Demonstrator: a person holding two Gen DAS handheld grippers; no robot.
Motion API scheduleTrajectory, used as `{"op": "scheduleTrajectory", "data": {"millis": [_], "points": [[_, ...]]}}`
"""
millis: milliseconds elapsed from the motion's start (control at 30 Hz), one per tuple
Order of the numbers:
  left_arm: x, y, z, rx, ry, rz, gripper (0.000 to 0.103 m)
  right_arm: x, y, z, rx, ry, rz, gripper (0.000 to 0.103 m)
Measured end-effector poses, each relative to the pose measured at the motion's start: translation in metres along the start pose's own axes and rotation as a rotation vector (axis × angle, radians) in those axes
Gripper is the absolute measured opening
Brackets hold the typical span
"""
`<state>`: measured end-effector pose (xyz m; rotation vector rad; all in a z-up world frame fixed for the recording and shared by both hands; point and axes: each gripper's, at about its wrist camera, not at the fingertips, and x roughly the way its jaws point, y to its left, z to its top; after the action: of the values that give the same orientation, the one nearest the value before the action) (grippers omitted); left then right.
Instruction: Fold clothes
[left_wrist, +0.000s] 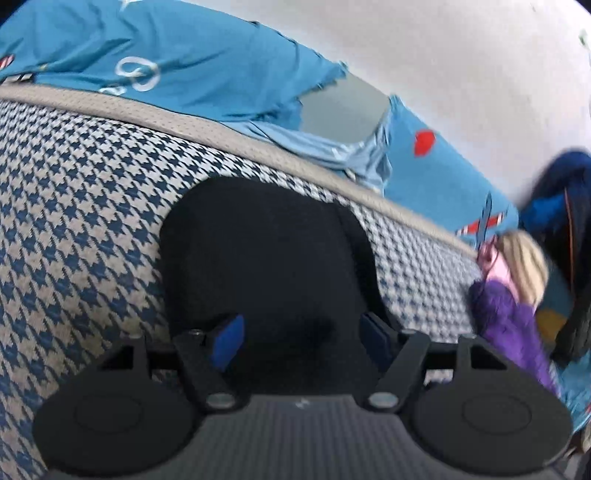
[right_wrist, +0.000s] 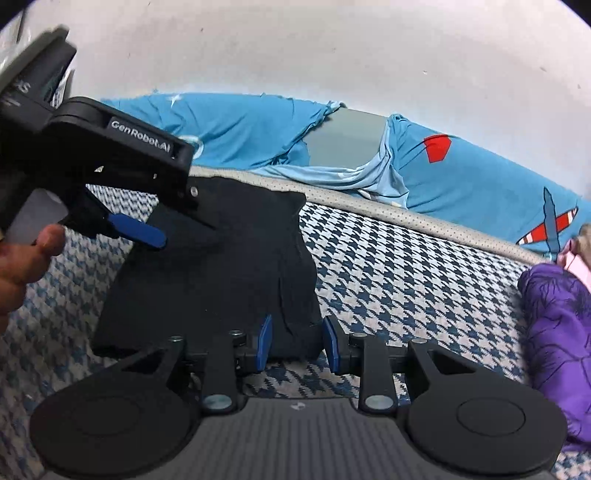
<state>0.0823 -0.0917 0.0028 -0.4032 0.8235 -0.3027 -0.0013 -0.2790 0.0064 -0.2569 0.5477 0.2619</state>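
Observation:
A black garment lies flat on the houndstooth mattress. In the left wrist view my left gripper hovers over its near part, jaws wide apart, and the blue pads touch no cloth. The right wrist view shows the same garment with my left gripper open over its far left part, a hand behind it. My right gripper is at the garment's near right corner. That corner fills the narrow gap between its blue pads, which press on it.
A blue printed sheet is bunched along the mattress's far edge against the white wall. A purple garment lies at the right. A dark blue bag stands at the far right. Bare mattress lies right of the garment.

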Motion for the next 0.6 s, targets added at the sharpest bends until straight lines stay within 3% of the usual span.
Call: {"op": "scheduleTrajectory", "data": {"millis": [133,233,333,467,600], "points": [[0.006,0.0,-0.007,0.034,0.026,0.013,0.067,0.002,0.0,-0.002,-0.012,-0.002,-0.005,0.019],[0.007,0.0,-0.008,0.065,0.031,0.028,0.067,0.003,-0.011,-0.001,0.053,0.007,0.013,0.013],[0.008,0.005,-0.009,0.059,0.04,0.035,0.067,0.006,-0.026,0.0,0.107,0.017,-0.026,0.004],[0.007,0.008,-0.007,0.055,0.039,0.039,0.067,0.012,-0.05,-0.001,0.203,0.037,-0.09,0.004],[0.005,0.011,-0.004,0.045,0.032,0.04,0.067,0.009,-0.067,-0.001,0.276,0.037,-0.063,0.005]]}}
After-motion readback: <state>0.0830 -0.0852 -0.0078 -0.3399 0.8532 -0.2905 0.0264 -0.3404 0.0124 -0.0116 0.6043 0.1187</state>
